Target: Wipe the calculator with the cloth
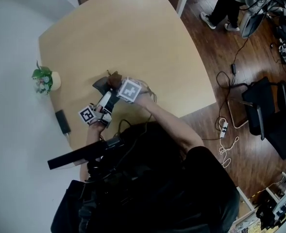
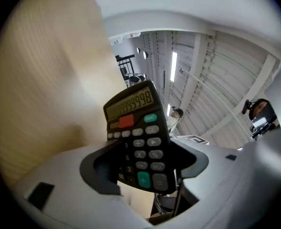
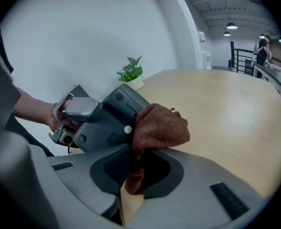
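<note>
A black calculator (image 2: pixel 138 137) with a red key stands tilted between the jaws of my left gripper (image 2: pixel 147 168). The jaws are spread wide, a gap shows beside its right edge, and the pads do not press on it. My right gripper (image 3: pixel 138 168) is shut on a brown cloth (image 3: pixel 157 128), whose bunched end lies against the calculator's dark back (image 3: pixel 114 118). In the head view, both grippers meet over the calculator (image 1: pixel 102 85) and the cloth (image 1: pixel 114 78) at the near left of the wooden table (image 1: pixel 133 33).
A small potted plant (image 1: pixel 42 79) stands at the table's left edge, by the white wall. A black flat object (image 1: pixel 62 122) lies near the front left corner. A person (image 1: pixel 225 6), a black chair (image 1: pixel 269 110) and cables are on the floor to the right.
</note>
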Demonstrator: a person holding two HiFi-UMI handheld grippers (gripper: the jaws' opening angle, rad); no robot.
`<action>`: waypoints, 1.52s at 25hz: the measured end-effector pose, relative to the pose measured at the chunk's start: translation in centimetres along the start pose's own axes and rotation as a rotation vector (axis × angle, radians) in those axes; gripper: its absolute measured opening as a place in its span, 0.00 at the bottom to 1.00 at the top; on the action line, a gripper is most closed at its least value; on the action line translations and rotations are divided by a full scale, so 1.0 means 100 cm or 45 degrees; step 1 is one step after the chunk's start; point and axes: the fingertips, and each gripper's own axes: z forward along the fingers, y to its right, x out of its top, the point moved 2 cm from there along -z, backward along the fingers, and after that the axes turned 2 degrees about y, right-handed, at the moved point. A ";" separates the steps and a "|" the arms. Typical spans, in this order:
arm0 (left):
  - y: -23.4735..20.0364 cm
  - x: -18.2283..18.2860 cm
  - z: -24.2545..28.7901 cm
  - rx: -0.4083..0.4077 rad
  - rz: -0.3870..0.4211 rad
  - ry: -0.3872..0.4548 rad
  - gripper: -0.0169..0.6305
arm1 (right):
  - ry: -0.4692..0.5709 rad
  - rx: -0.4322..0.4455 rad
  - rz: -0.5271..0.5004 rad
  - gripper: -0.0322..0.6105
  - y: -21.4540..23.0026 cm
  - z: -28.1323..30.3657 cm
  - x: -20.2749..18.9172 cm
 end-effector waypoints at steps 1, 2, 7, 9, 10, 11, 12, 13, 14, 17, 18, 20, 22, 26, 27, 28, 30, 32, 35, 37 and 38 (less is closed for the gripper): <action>-0.002 0.001 0.002 0.033 0.009 -0.005 0.51 | -0.024 -0.002 0.021 0.13 0.005 0.003 -0.003; -0.004 0.001 0.006 0.065 0.025 -0.017 0.51 | -0.044 0.003 0.046 0.13 0.008 0.006 -0.007; -0.005 -0.004 0.030 0.169 0.120 -0.121 0.52 | -0.059 0.041 0.161 0.13 0.025 0.009 -0.019; -0.002 -0.005 0.041 0.199 0.136 -0.139 0.52 | -0.047 0.049 0.183 0.13 0.031 0.008 -0.021; -0.001 -0.006 0.046 0.214 0.136 -0.144 0.53 | -0.051 0.044 0.193 0.13 0.035 0.005 -0.024; -0.001 -0.007 0.049 0.229 0.131 -0.148 0.52 | -0.055 0.029 0.212 0.13 0.040 0.001 -0.027; -0.002 -0.007 0.052 0.239 0.123 -0.151 0.53 | -0.056 0.005 0.247 0.13 0.047 -0.005 -0.031; -0.003 -0.008 0.055 0.246 0.112 -0.156 0.53 | -0.053 -0.027 0.293 0.13 0.055 -0.012 -0.035; -0.004 -0.009 0.059 0.254 0.096 -0.164 0.53 | -0.050 -0.065 0.340 0.13 0.063 -0.021 -0.038; 0.006 -0.017 0.078 0.215 0.103 -0.220 0.52 | -0.054 -0.148 0.400 0.13 0.074 -0.042 -0.049; 0.009 -0.020 0.085 0.200 0.123 -0.238 0.52 | -0.051 -0.147 0.406 0.13 0.073 -0.044 -0.052; 0.010 -0.027 0.094 0.224 0.132 -0.256 0.52 | -0.034 -0.128 0.422 0.13 0.071 -0.042 -0.056; 0.013 -0.031 0.103 0.246 0.142 -0.259 0.52 | 0.002 -0.113 0.434 0.13 0.073 -0.039 -0.058; 0.013 -0.019 0.100 0.344 0.205 -0.208 0.51 | 0.101 0.047 0.464 0.13 0.067 -0.022 -0.049; 0.010 -0.015 0.095 0.363 0.201 -0.191 0.51 | 0.100 0.083 0.465 0.13 0.064 -0.017 -0.047; 0.007 -0.014 0.091 0.382 0.193 -0.183 0.52 | 0.084 0.095 0.465 0.13 0.064 -0.013 -0.047; 0.002 -0.016 0.085 0.405 0.161 -0.189 0.51 | 0.034 0.039 0.485 0.13 0.073 -0.016 -0.050; -0.004 -0.022 0.084 0.400 0.112 -0.197 0.51 | -0.023 -0.087 0.507 0.13 0.088 -0.033 -0.058; -0.007 -0.031 0.084 0.356 0.080 -0.213 0.51 | -0.120 -0.270 0.465 0.13 0.104 -0.065 -0.074; -0.006 -0.032 0.084 0.338 0.087 -0.221 0.51 | -0.135 -0.391 0.424 0.13 0.118 -0.088 -0.085; -0.005 -0.031 0.083 0.331 0.093 -0.213 0.50 | -0.120 -0.452 0.412 0.13 0.124 -0.101 -0.090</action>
